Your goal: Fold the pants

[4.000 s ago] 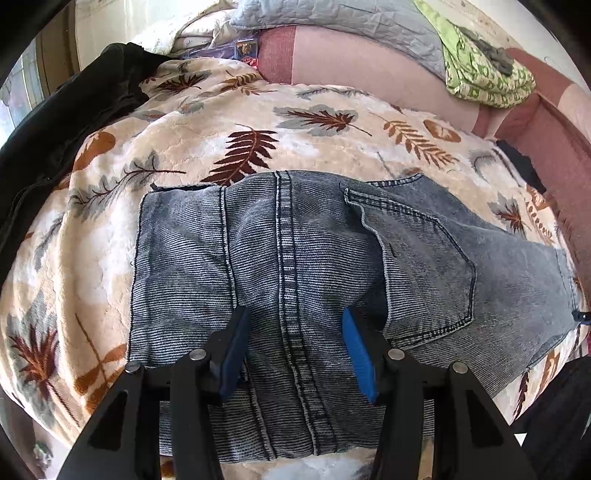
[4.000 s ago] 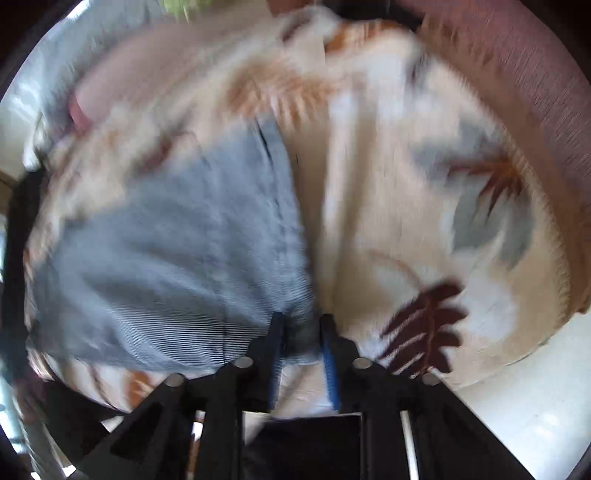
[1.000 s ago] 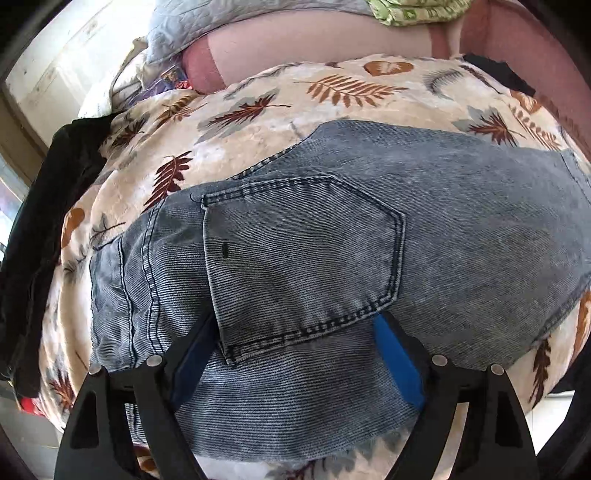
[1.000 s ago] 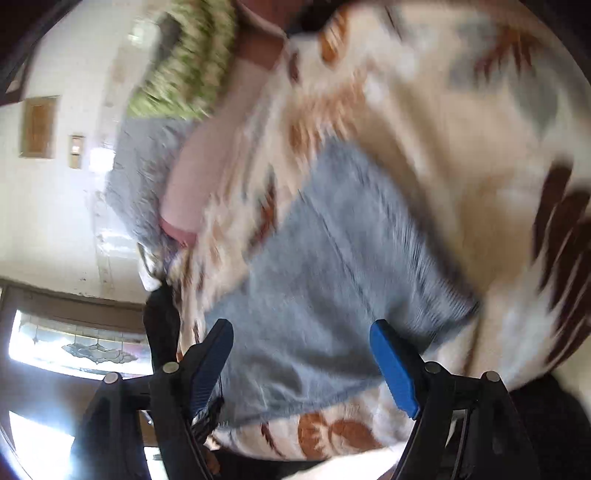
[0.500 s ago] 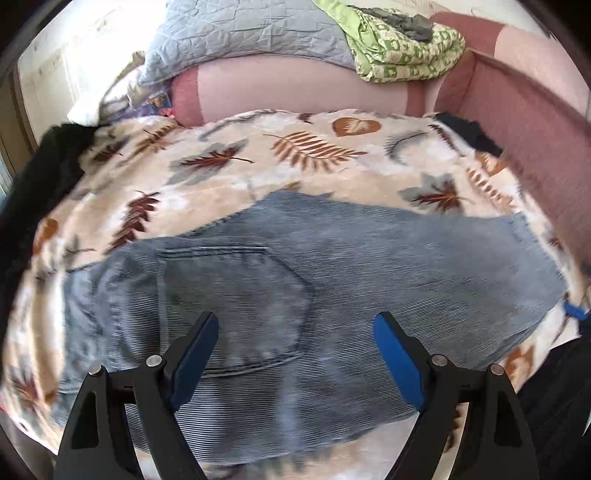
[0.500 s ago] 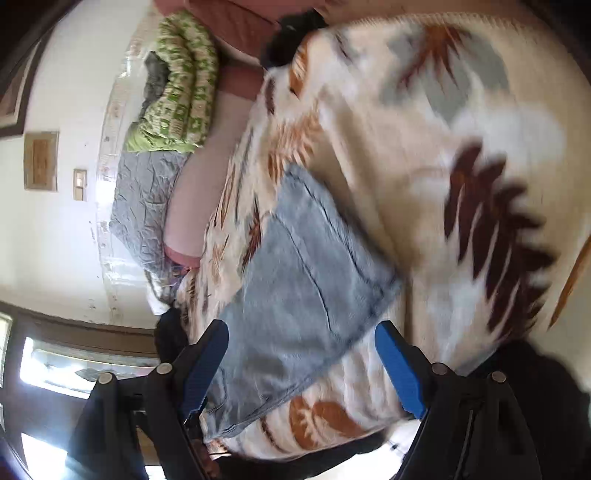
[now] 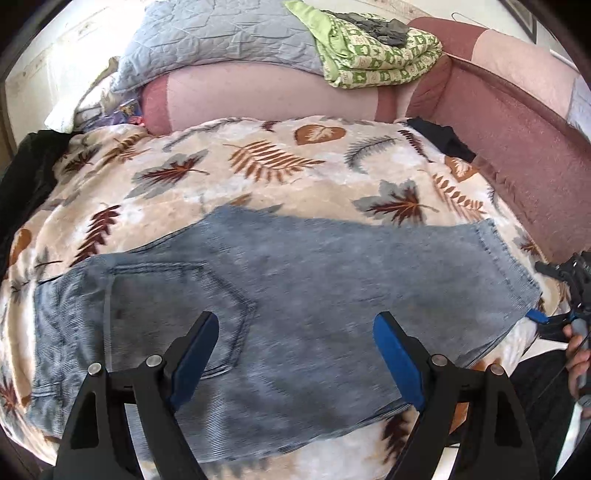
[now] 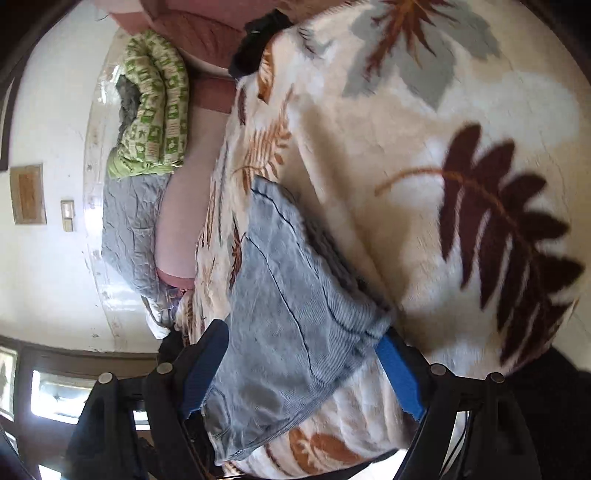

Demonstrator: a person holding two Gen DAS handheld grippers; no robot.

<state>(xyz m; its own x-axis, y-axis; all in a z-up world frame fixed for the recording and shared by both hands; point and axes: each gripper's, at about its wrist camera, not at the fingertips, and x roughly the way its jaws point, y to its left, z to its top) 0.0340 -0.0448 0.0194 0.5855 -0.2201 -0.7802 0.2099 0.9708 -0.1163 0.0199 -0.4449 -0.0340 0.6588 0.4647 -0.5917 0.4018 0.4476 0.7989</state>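
The blue-grey denim pants [image 7: 295,291] lie folded lengthwise on a leaf-patterned blanket [image 7: 280,166], back pocket at the left, leg hem at the right. My left gripper [image 7: 295,347] is open and empty, its blue pads wide apart above the near edge of the pants. My right gripper [image 8: 299,369] is open, rolled sideways, with its jaws on either side of the hem end of the pants [image 8: 295,317], which lies loose between them. It also shows at the right edge of the left wrist view [image 7: 554,306].
The blanket covers a pink sofa [image 7: 517,122]. A grey quilt [image 7: 221,33] and a green patterned blanket [image 7: 376,55] lie on the backrest. Dark clothing [image 7: 22,177] lies at the left, a black item [image 7: 443,140] at the back right.
My left gripper has let go and pulled back above the pants. My right gripper has opened, released the hem, rolled sideways and now sits close to the hem end.
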